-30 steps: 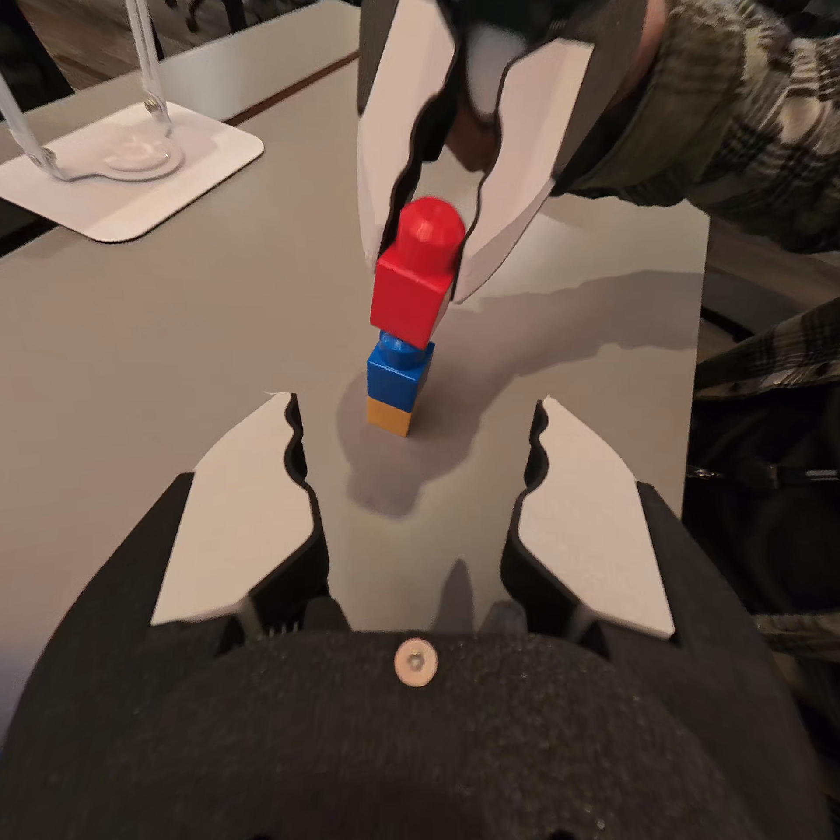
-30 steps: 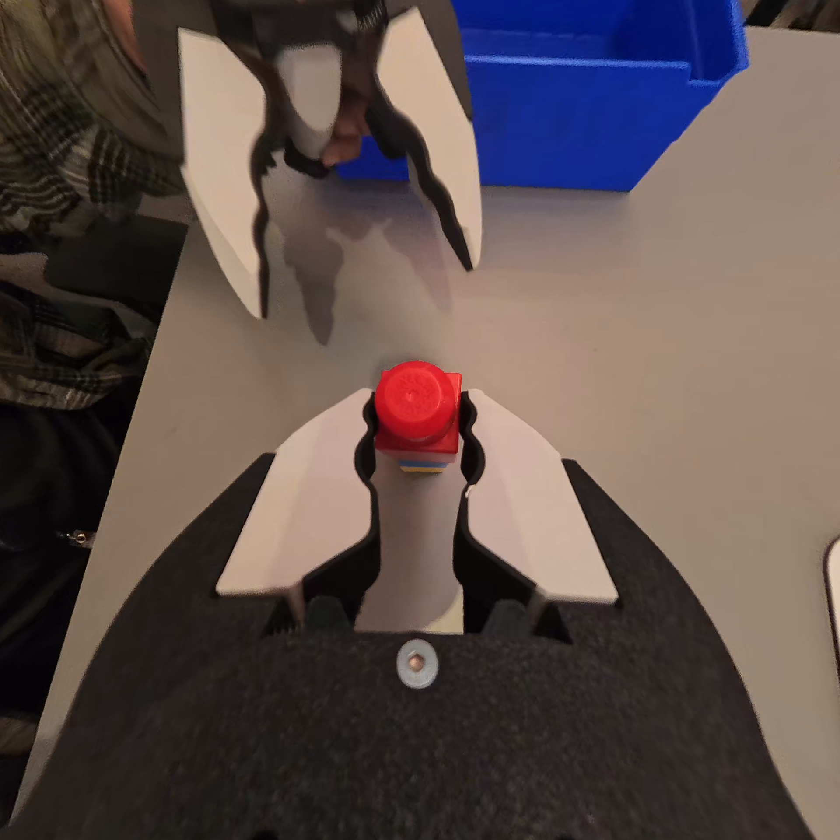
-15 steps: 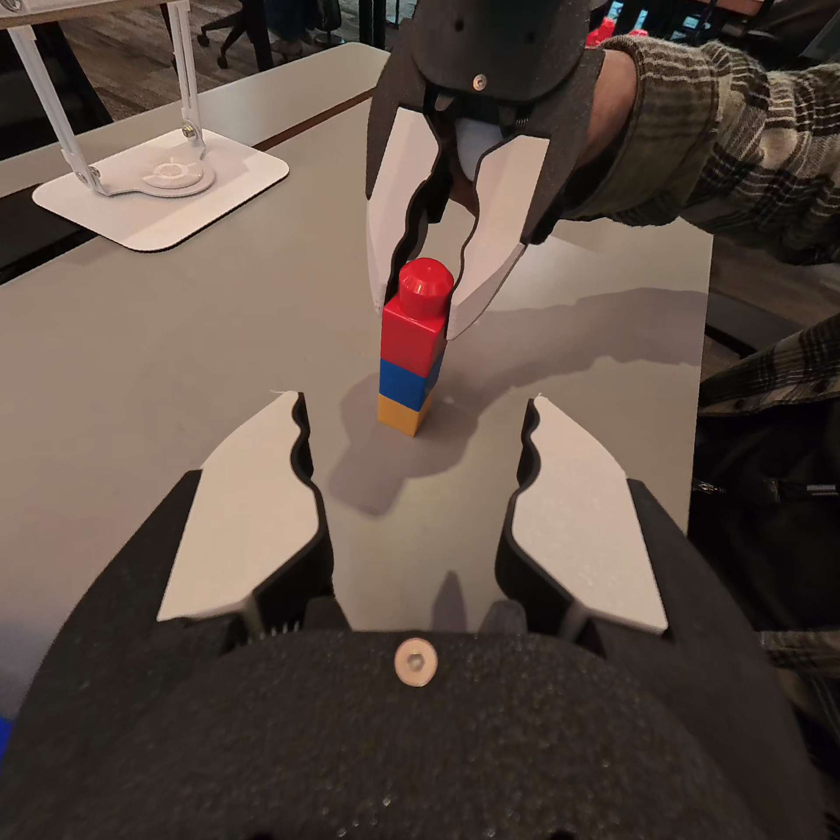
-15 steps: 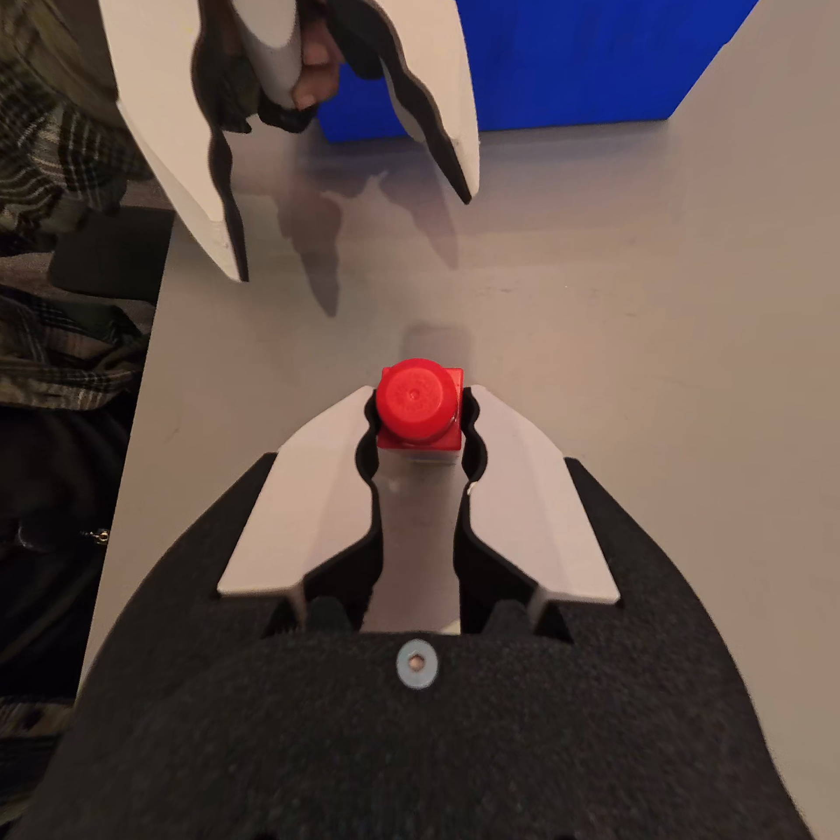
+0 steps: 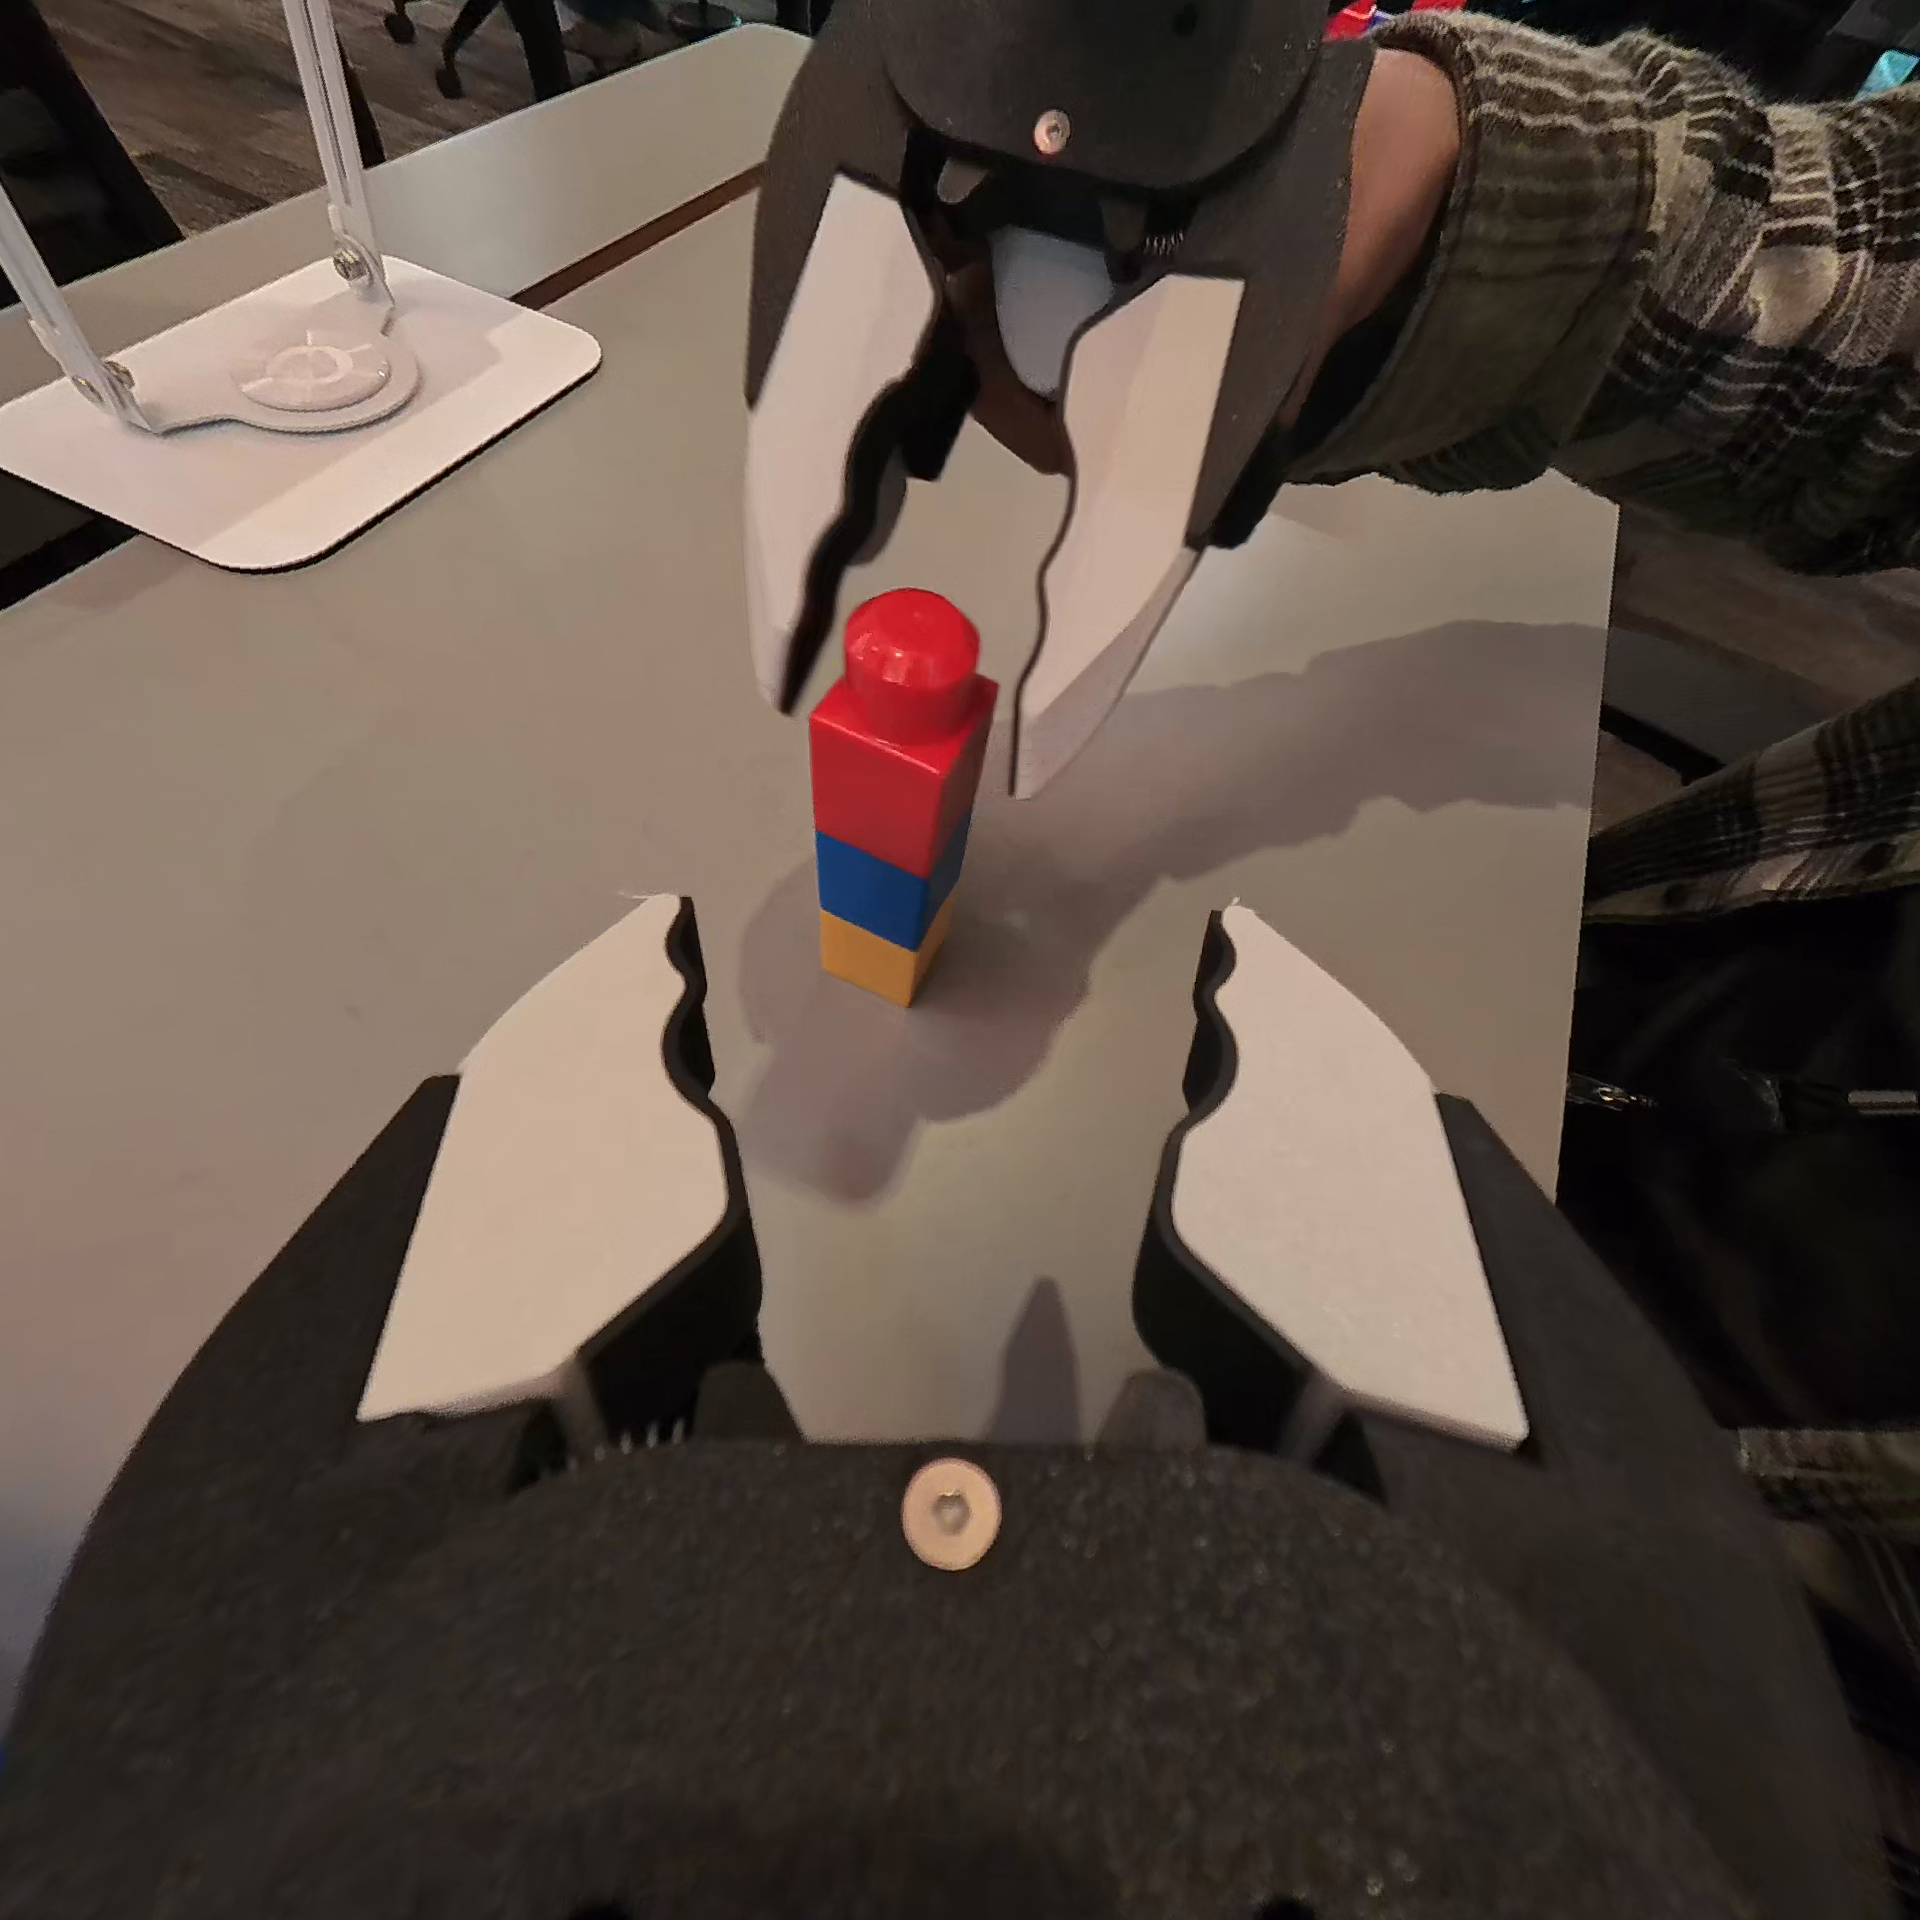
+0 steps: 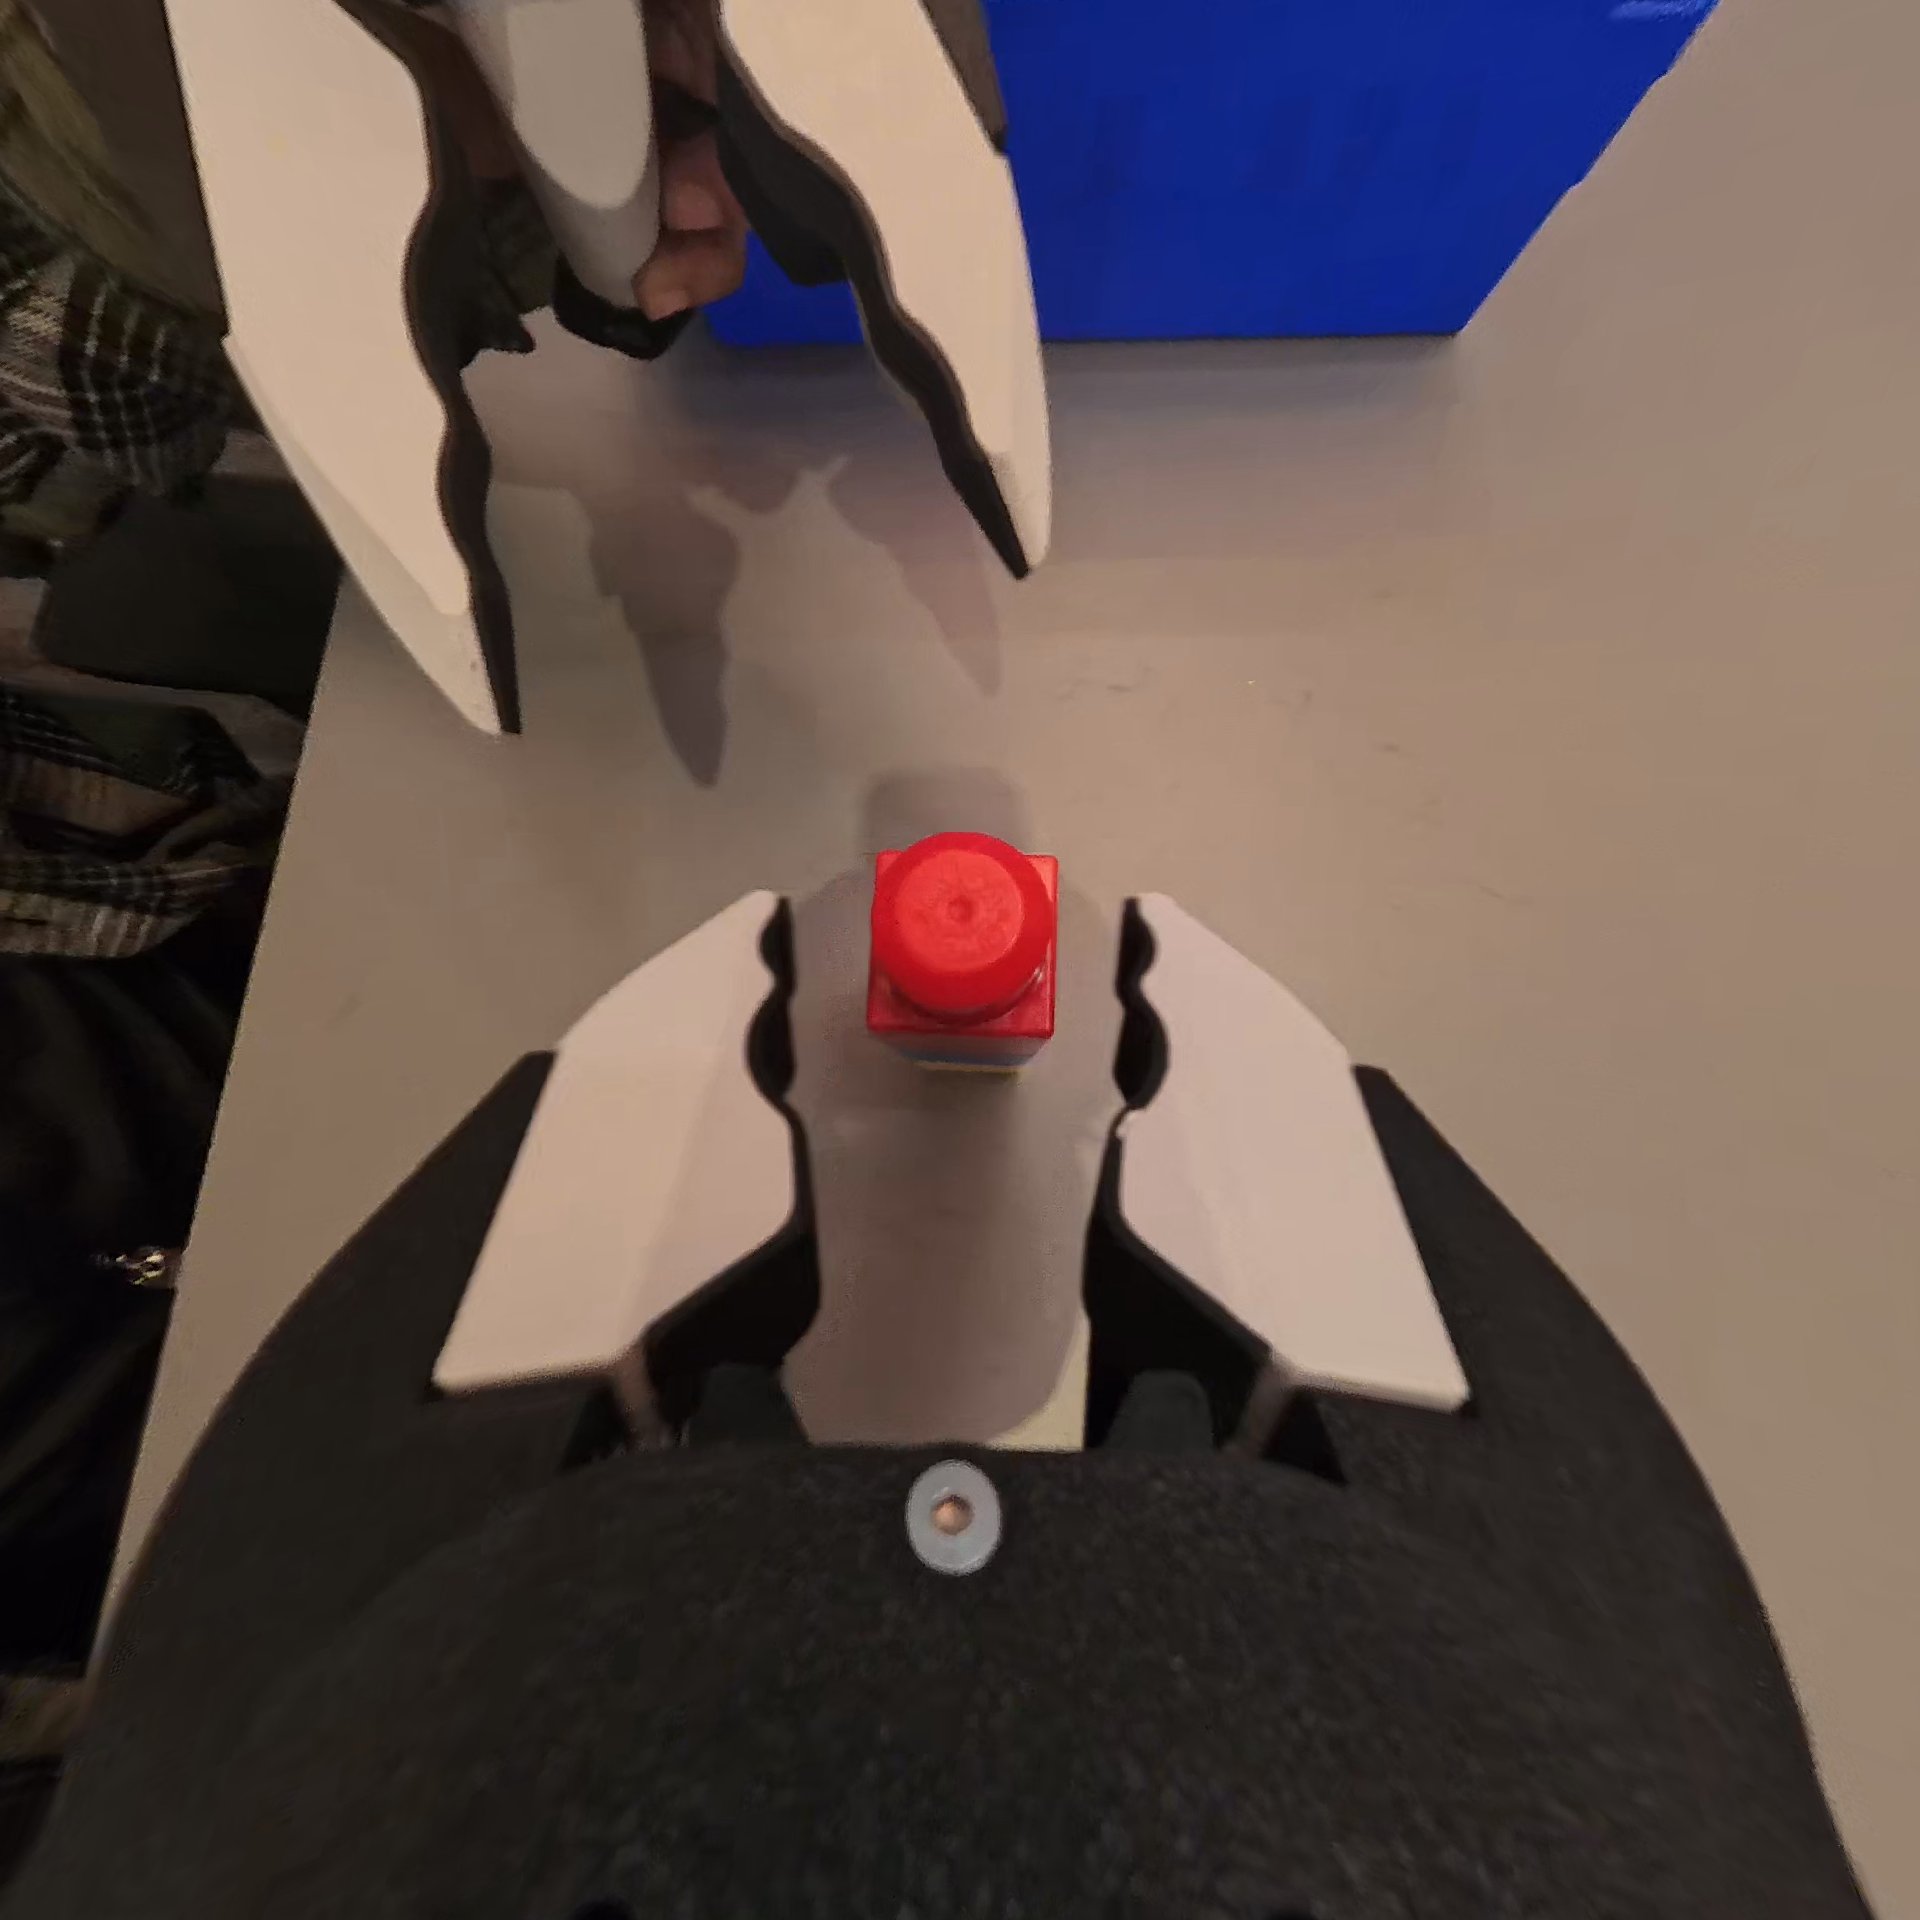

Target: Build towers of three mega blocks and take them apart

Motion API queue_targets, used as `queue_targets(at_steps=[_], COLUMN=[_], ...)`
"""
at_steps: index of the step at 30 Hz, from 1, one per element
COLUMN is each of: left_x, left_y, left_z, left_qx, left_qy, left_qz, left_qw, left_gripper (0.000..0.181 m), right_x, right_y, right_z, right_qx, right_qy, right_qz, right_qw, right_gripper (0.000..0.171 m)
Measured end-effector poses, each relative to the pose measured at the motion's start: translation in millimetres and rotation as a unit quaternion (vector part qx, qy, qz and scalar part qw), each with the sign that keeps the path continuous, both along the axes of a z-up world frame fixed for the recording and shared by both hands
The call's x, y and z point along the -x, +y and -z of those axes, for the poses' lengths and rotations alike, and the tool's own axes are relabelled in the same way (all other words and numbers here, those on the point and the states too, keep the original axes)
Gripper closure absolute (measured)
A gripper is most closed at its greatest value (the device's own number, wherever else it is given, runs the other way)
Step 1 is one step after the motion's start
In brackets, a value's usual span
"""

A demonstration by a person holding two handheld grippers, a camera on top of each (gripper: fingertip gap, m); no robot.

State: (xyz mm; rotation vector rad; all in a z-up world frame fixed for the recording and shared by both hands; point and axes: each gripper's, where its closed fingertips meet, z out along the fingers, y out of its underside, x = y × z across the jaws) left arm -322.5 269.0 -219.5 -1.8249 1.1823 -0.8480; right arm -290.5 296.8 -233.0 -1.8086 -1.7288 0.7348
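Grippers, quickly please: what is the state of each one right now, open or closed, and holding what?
Left gripper: open, holding nothing.
Right gripper: open around the red block, not touching it.

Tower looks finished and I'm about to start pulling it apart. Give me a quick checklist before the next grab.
1. Tower complete, red block on blue block on yellow block: ok.
2. Tower upright on table: ok.
3. Right gripper open, fingers clear of red block: ok.
4. Left gripper open, empty: ok.
5. Blocks fully seated: cannot tell.
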Motion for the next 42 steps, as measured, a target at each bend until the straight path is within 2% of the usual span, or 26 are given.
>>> queue_targets(at_steps=[6,10,16,22,34,40,42], left_x=[5,-1,-21,-41,-47,-46,-47], left_y=[1,7,24,34,37,34,31], left_z=[-2,9,37,63,87,101,105], left_qx=[-0.001,0.007,0.008,0.017,0.039,0.047,0.049], left_qy=[-0.009,0.004,0.049,0.078,0.115,0.141,0.151], left_qz=[-0.006,0.004,0.034,0.063,0.07,0.079,0.09], left_qw=[1.0,1.0,0.998,0.995,0.99,0.986,0.983], left_gripper=[0.091,0.09,0.089,0.09,0.094,0.105,0.124], right_x=[-18,-47,-99,-138,-151,-145,-141], right_y=[9,2,-24,-43,-48,-47,-45], right_z=[-14,-3,21,26,22,23,21], right_qx=[-0.032,-0.029,-0.003,0.005,0.007,0.006,0.003], right_qy=[0.045,0.059,0.056,0.074,0.086,0.085,0.087], right_qz=[0.056,0.095,0.14,0.183,0.189,0.185,0.183], right_qw=[0.997,0.993,0.989,0.98,0.978,0.979,0.979], right_gripper=[0.056,0.04,0.041,0.046,0.051,0.051,0.052])
